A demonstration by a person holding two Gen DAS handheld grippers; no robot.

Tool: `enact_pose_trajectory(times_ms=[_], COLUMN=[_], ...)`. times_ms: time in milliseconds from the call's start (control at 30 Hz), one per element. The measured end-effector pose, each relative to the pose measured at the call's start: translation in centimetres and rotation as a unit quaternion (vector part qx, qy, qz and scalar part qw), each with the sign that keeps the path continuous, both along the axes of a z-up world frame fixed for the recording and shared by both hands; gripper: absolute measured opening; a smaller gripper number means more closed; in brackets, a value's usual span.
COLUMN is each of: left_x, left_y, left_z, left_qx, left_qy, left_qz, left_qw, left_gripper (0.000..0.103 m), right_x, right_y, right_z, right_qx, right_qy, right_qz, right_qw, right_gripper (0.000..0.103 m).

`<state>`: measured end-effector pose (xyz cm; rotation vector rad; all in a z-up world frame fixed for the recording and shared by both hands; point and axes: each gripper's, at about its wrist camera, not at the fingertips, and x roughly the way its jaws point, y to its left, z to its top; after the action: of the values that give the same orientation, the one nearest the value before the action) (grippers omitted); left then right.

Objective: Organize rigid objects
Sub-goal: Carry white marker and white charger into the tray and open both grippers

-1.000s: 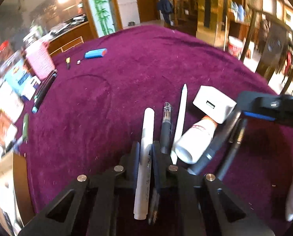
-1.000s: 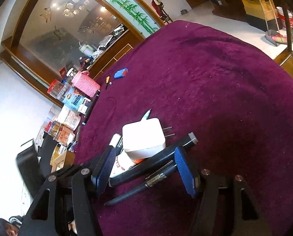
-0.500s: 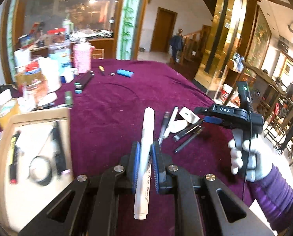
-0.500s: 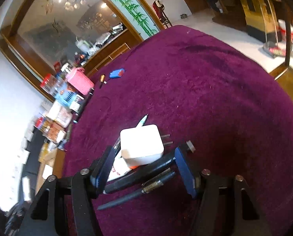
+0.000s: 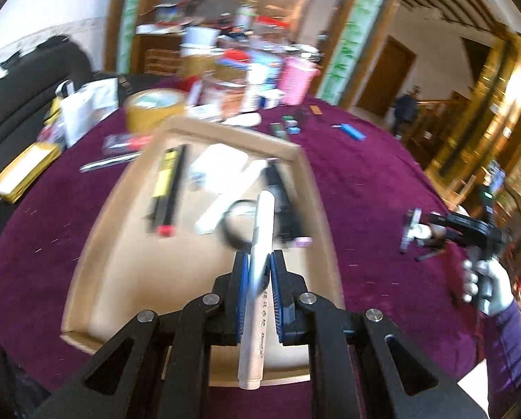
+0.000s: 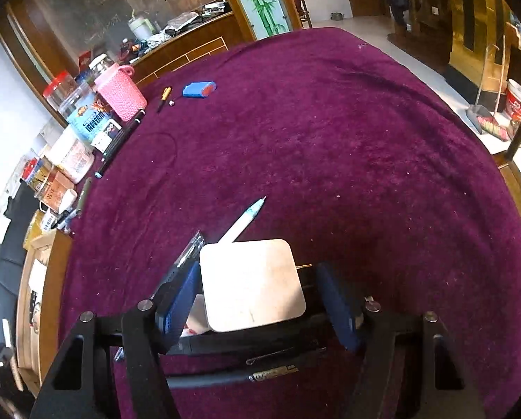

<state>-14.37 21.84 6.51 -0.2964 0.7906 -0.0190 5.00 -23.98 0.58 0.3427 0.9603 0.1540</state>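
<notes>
My left gripper (image 5: 259, 269) is shut on a white marker (image 5: 258, 279) and holds it above a shallow wooden tray (image 5: 316, 188) with several items in it. My right gripper (image 6: 258, 300) is open, its fingers on either side of a white charger block (image 6: 251, 284) that lies on a heap of pens: a thick black pen (image 6: 246, 344), a slim dark pen (image 6: 225, 379), a clear pen (image 6: 187, 256) and a white pen (image 6: 243, 220). The right gripper also shows at the right of the left wrist view (image 5: 409, 230).
The round table has a purple cloth (image 6: 330, 139). At its far left edge stand a pink knitted cup (image 6: 120, 92), jars and boxes. A blue case (image 6: 199, 89) and a small yellow tool (image 6: 164, 96) lie near them. A tape roll (image 5: 155, 108) sits behind the tray.
My left gripper has lifted the white marker off the cloth and swung left over the wooden tray. My right gripper has lowered around the white charger block.
</notes>
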Motion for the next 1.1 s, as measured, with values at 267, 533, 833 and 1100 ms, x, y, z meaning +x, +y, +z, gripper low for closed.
enact_pose_trajectory(times_ms=[267, 533, 833, 1100], left_x=[2.6, 4.8, -1.3, -6.4], left_y=[3.2, 4.6, 6.3, 9.8], left_z=[-2.7, -4.6, -0.8, 0.4], left_qx=[0.018, 0.039, 0.0, -0.024], left_qy=[0.067, 0.098, 0.003, -0.037], left_qz=[0.048, 0.053, 0.077, 0.121], left_qw=[0.9964, 0.993, 0.9971, 0.9916], left_gripper=[0.013, 0.038, 0.06, 0.067], right_x=[-2.4, -5.7, -9.5, -11.5], right_y=[2.2, 11.1, 27.2, 37.4], right_z=[4.2, 8.1, 7.2, 2.7], right_qx=[0.025, 0.05, 0.052, -0.019], right_qy=[-0.049, -0.08, -0.057, -0.034], right_qz=[0.023, 0.138, 0.308, 0.378], right_qw=[0.998, 0.986, 0.948, 0.925], right_gripper=[0.057, 0.058, 0.058, 0.059])
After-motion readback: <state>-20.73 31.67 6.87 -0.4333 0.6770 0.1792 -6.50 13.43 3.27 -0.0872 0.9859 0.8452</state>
